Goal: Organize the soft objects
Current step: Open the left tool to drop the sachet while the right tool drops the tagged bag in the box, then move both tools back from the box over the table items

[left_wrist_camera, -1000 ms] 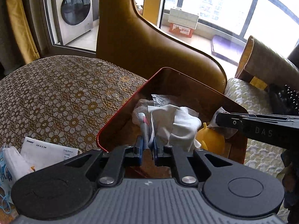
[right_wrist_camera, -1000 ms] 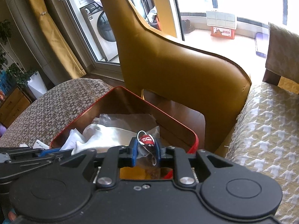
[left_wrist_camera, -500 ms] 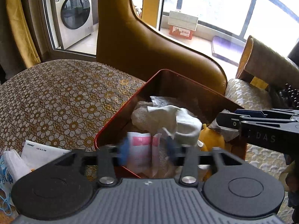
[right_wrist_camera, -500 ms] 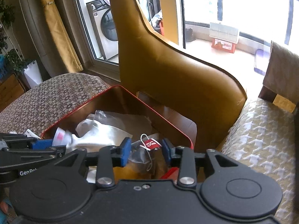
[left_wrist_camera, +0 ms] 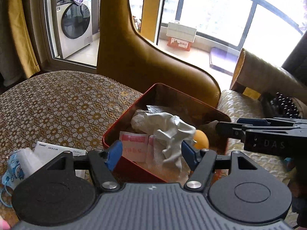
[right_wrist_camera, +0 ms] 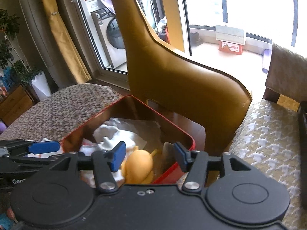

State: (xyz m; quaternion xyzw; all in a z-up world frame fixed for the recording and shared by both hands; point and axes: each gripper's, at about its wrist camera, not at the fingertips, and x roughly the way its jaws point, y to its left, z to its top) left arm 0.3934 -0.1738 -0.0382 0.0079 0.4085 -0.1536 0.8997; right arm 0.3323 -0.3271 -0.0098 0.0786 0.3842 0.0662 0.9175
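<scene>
Face mask in left view only

The tin looks like metal: red gloss outside, a brown, shiny inside that reflects its contents. In it lies a white cloth, matt and crumpled, on a piece of gauze with an open, rough weave. The sachets look like matt paper, printed in pink. The yellow toy is smooth with a soft sheen. The tablecloth has a lace pattern and a slight gloss. The chair looks like smooth leather with a satin shine. The cushion is woven cloth, matt. The pads look like matt blue plastic.
</scene>
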